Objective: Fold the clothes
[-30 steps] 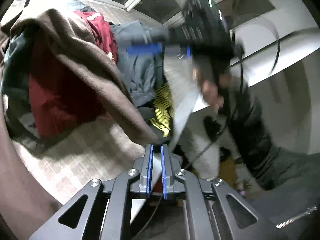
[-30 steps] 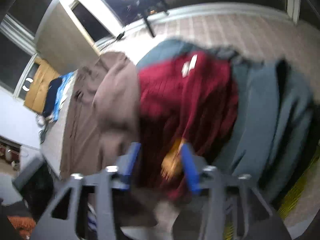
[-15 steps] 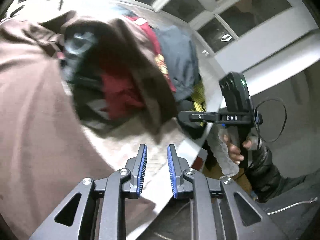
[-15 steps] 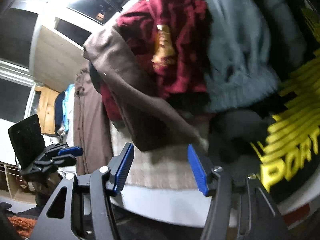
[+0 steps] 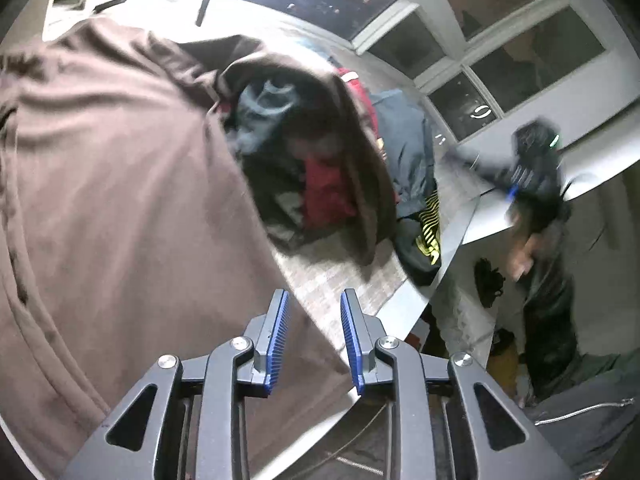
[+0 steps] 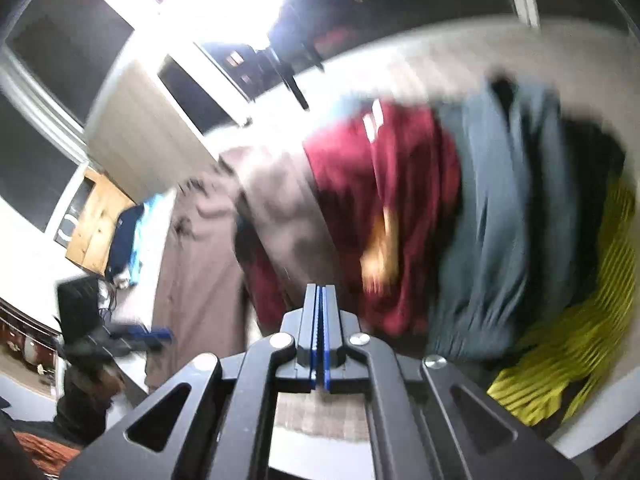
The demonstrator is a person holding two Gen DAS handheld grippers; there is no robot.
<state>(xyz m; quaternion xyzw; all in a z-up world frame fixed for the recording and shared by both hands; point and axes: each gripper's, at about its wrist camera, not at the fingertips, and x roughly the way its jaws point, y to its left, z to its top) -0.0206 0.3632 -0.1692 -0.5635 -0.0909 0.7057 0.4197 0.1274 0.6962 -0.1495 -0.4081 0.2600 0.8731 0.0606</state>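
Brown garment [image 5: 120, 208]: it lies spread over the table [image 5: 404, 304], filling your left wrist view from 7 to 12 o'clock, one fold thrown up over the clothes pile [image 5: 332, 184].
Handling: I judge it soft, limp and light; it will sag and slide, so lift it by two points at once.
Where to grip: take the near hem or a corner at the table edge, not the bunched fold on the pile.
Left gripper [image 5: 312, 336]: your tongs stand apart over the garment's edge and the checked cloth, nothing between them; they have just been opening.
Right gripper [image 6: 319, 332]: your tongs are pressed together with no cloth that I can see between them.
Pile: maroon sweater [image 6: 384, 208], grey-blue top [image 6: 492, 232] and yellow-striped dark shirt [image 6: 572, 340] run from 11 to 4 o'clock in the right wrist view.
Change: half a second ago your right tongs were wide apart over the brown fold; now they are together. Your left view shows more of the brown garment than a second ago.
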